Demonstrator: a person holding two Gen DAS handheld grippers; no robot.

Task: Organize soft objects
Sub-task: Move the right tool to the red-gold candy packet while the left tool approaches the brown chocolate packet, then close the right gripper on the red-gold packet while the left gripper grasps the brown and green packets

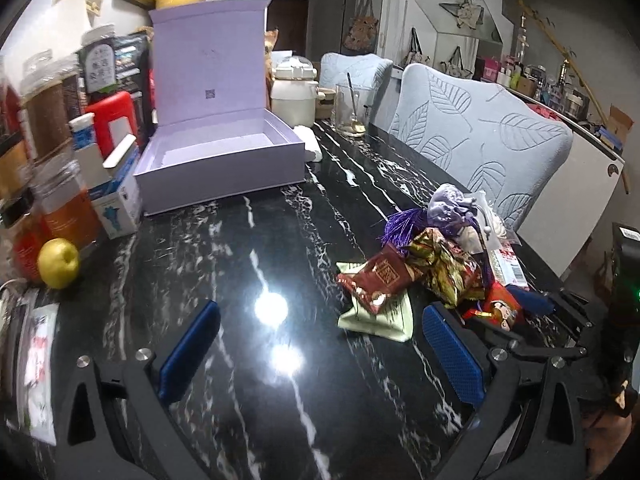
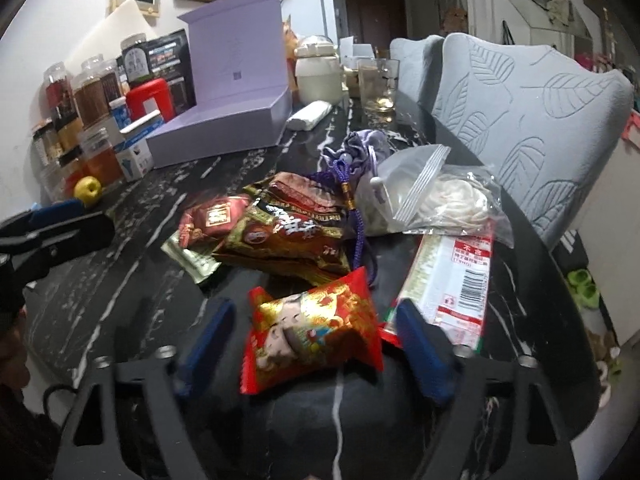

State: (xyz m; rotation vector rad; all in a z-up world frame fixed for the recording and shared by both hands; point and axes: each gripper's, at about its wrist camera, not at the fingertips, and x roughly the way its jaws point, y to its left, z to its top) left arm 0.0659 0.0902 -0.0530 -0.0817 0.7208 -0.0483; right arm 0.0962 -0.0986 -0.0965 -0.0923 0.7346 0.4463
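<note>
You are lining the right gripper point(image 2: 316, 344) up on the red packet point(image 2: 316, 332), and the job now is to get a clean pinch on it. Its jaws are standing apart on either side of the packet, part-way closed but with a gap showing at each pad, so nothing is being held. Keep the fingers low and level with the table point(image 2: 120, 280) as you are closing, so the pads are meeting the puffy middle rather than sliding over the crimped ends. Squeeze gently; the packet is likely giving under pressure.

The packet is lying between the pads, nearest you in the pile point(image 2: 288, 232), just beside the long white pack point(image 2: 452, 280) on its right. Watch that the right pad is not catching that pack as well.

The left gripper point(image 1: 316, 360) is hanging open over bare table, empty. The purple box point(image 1: 224, 156) is sitting open at the far left, well apart from the pile
</note>
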